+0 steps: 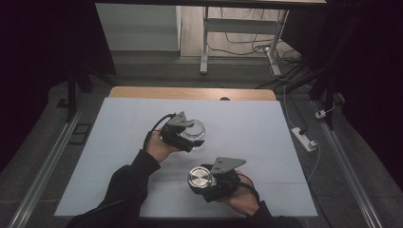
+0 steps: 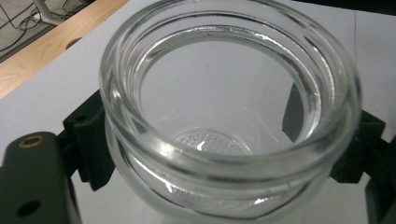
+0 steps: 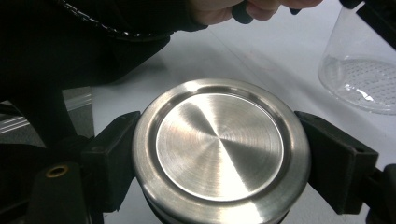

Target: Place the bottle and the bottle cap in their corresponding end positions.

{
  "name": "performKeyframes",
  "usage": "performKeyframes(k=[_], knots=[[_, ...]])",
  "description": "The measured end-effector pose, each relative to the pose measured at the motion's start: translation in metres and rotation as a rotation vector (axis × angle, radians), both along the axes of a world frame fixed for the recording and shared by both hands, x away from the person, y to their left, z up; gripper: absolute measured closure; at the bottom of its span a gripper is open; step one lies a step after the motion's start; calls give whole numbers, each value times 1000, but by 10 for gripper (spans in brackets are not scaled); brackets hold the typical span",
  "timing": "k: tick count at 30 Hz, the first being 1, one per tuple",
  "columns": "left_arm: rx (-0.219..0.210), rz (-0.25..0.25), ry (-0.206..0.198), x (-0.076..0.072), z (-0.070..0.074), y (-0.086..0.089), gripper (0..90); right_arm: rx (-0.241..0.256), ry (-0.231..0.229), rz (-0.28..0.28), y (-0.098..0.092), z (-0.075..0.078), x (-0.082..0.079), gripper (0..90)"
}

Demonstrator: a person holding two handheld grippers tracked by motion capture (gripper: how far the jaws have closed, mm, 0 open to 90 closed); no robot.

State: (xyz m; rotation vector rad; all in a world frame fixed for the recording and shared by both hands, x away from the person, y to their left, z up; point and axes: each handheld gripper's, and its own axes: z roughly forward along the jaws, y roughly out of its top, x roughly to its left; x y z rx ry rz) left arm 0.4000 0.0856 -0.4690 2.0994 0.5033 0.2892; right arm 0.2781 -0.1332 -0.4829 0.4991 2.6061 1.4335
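High view: the white mat (image 1: 119,142) covers the table. The left gripper (image 1: 190,137) sits near the mat's middle, clamped on a clear glass jar (image 1: 196,128) standing on the mat. The right gripper (image 1: 202,180) is nearer the mat's front edge, clamped on a round metal lid (image 1: 199,177) with its flat face up. Jar and lid are well apart. The gripper bodies hide the jaw contact here, and the lid's height above the mat cannot be judged.

Left gripper view: the glass jar (image 2: 229,121) is open-mouthed and appears empty, a black jaw pressed to each side of its wall below the thick rim — detail the high view lacks. Its base is cut off at the frame's lower edge.

Right gripper view: the metal lid (image 3: 219,144) is gripped at its rim by both jaws, brushed top showing. Beyond it, part of the glass jar (image 3: 359,74) stands on the mat, cropped at the frame's right — the other hand (image 3: 233,9) is cut off above.
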Motion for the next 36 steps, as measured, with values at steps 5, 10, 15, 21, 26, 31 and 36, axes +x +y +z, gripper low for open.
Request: performKeyframes(k=[5,10,15,21,26,31,36], knots=[[2,5,1,4,-6,-1,153,-14,-1,-7,2,-8,4,192],[11,8,5,8,-13,-3,153,-18,1,-9,6,-14,8,192],[14,23,16,12,-22,-4,153,-27,2,-19,8,-20,11,192],[24,39,25,16,-32,-4,153,-39,5,-31,8,-30,17,192],[40,54,33,20,-41,-4,153,-52,15,-37,10,-36,21,192],[29,69,37,23,-45,-4,153,-76,23,-29,15,-44,23,192],[19,80,19,23,-47,-4,152,-107,26,-22,20,-51,25,192]])
